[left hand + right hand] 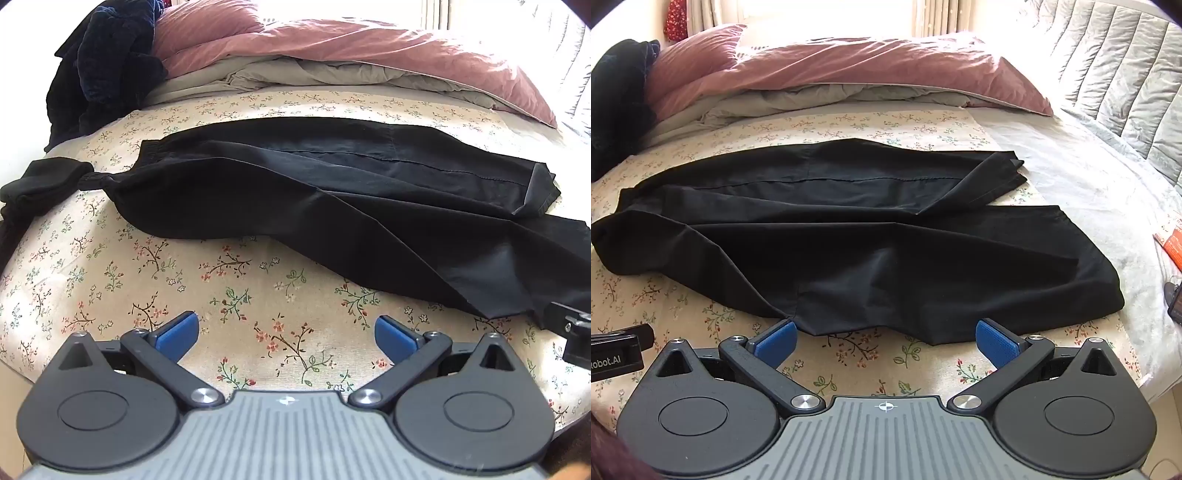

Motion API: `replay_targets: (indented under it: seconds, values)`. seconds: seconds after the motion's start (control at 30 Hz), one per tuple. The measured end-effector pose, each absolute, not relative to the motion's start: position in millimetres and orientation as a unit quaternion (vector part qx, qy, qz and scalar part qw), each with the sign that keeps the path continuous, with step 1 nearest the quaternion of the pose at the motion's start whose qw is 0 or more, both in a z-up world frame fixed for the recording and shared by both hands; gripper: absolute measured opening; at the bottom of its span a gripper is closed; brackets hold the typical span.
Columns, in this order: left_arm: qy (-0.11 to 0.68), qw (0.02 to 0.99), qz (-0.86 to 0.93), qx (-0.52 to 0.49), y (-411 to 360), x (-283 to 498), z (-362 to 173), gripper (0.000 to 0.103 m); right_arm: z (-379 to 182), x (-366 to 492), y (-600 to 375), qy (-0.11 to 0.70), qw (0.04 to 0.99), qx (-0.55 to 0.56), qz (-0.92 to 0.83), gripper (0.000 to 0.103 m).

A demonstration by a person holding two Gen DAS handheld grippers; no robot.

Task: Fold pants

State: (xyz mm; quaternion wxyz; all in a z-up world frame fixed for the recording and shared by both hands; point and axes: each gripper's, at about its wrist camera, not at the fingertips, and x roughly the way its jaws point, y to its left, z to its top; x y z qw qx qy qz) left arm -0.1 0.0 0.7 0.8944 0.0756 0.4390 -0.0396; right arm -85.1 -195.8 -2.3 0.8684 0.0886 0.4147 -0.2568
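The black pants (849, 236) lie flat on the bed, stretched from side to side across the flowery sheet (229, 280). They are folded in half the long way, so one leg lies on top of the other. The legs do not line up at the ends: the top leg's hem (1008, 166) sits farther back and is turned over a bit, and the lower leg sticks out past it. The cloth has some soft wrinkles and a bumpy front edge.

The right gripper (884, 341) has its blue pads wide apart, holding nothing, just at the near edge of the pants. The left gripper (286, 332) is wide apart too, holding nothing, over bare sheet a little way from the pants.

Behind the pants is a bunched pink and grey blanket (831, 70). A pile of dark clothes (107, 62) sits at the far left. A small black cloth (44, 181) lies beside the waist end. A grey padded headboard (1108, 66) is on the right.
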Motion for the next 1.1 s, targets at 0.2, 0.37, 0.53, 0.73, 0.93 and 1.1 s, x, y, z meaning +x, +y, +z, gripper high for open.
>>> replay_targets:
  seconds: [0.2,0.37,0.53,0.73,0.93,1.1]
  values:
    - [0.438,0.895,-0.037,0.073,-1.2,0.8,0.9,0.103,0.2,-82.2,-194.6,0.420,0.866,0.084,-0.256,0.103]
    - [0.441,0.894,-0.034,0.072,-3.7,3.5,-0.9,0.103,5.6,-82.6,-193.2,0.421,0.867,0.081,-0.253,0.103]
    - [0.443,0.893,-0.037,0.066,0.4,4.5,-2.9,0.103,2.7,-82.2,-191.2,0.418,0.868,0.081,-0.255,0.103]
    - [0.445,0.892,-0.043,0.060,1.1,5.7,-3.8,0.103,3.6,-81.8,-190.3,0.417,0.870,0.083,-0.248,0.103]
    - [0.441,0.895,-0.041,0.058,0.8,6.0,-2.7,0.103,4.0,-81.2,-189.1,0.419,0.871,0.079,-0.243,0.103]
    - [0.439,0.896,-0.039,0.055,2.0,5.7,-2.0,0.103,3.4,-81.1,-189.5,0.420,0.871,0.081,-0.242,0.103]
